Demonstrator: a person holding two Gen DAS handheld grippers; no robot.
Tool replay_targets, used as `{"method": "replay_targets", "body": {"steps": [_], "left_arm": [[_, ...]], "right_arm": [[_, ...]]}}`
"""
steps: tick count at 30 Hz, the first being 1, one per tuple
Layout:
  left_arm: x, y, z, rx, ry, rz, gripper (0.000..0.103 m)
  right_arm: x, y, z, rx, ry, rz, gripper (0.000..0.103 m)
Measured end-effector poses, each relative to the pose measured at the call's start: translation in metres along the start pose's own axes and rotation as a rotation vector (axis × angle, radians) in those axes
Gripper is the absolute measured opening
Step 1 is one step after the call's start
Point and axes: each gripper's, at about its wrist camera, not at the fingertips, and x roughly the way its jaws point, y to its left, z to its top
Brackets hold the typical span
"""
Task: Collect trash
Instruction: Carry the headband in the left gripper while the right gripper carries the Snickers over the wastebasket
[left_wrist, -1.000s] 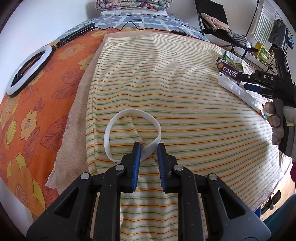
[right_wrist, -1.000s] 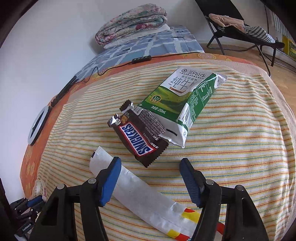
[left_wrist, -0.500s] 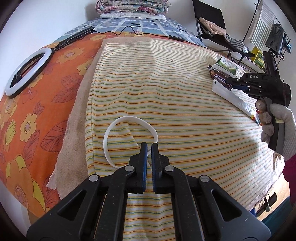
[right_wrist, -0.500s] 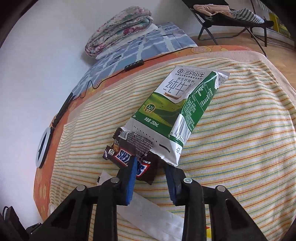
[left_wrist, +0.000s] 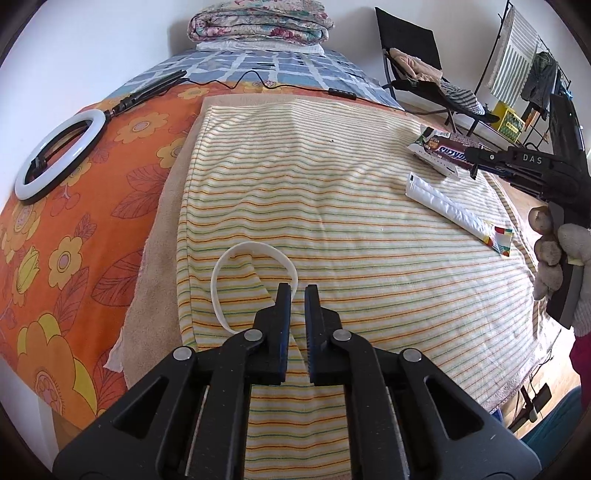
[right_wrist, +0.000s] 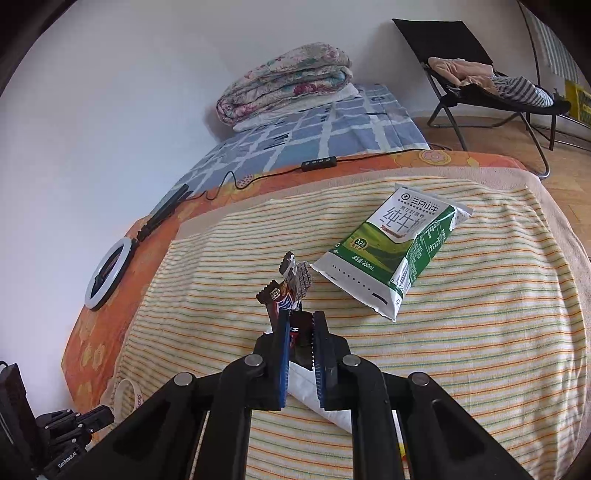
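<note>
Two grippers are pinching trash on the striped blanket (left_wrist: 332, 192). Nearest, the left gripper (left_wrist: 297, 286) has its fingers almost pressed together on the white ring (left_wrist: 236, 254), and a fold of blanket appears caught with it; lifting could drag the cloth or let the thin band slip out. Farther over, the right gripper (right_wrist: 301, 315) clamps the chocolate wrapper (right_wrist: 286, 291) by one end, raised off the cloth, so the slick foil might slide free. Beyond lie the milk carton (right_wrist: 395, 251) and, under the right gripper, a white wrapper (left_wrist: 450, 210), both uncollected.
</note>
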Motion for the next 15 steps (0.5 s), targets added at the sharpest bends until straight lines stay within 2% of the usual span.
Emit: {"method": "replay_targets", "body": {"steps": [1,3,6,8,9,10,15], "left_arm": [[0.005,-0.002,-0.001,0.017,0.01,0.015,0.023],[0.016,-0.007,-0.003,0.052,0.03,0.073,0.031],[0.03,-0.01,-0.005,0.086,0.05,0.11,0.032],[0.037,-0.007,-0.005,0.081,0.059,0.121,0.024],[0.038,-0.006,-0.004,0.075,0.058,0.124,0.01],[0.038,-0.004,-0.003,0.068,0.053,0.122,0.006],[0.015,0.01,0.001,-0.028,0.003,0.062,0.002]], "right_arm": [[-0.005,0.002,0.0,-0.002,-0.006,0.008,0.009],[-0.014,0.006,-0.002,-0.008,-0.014,0.012,0.009],[-0.026,0.01,-0.01,-0.018,-0.01,0.022,0.009],[-0.034,0.012,-0.015,-0.03,-0.009,0.025,0.009],[-0.039,0.014,-0.018,-0.033,-0.009,0.03,0.009],[-0.043,0.015,-0.021,-0.037,-0.008,0.036,0.009],[-0.068,0.024,-0.037,-0.071,-0.01,0.055,0.009]]}}
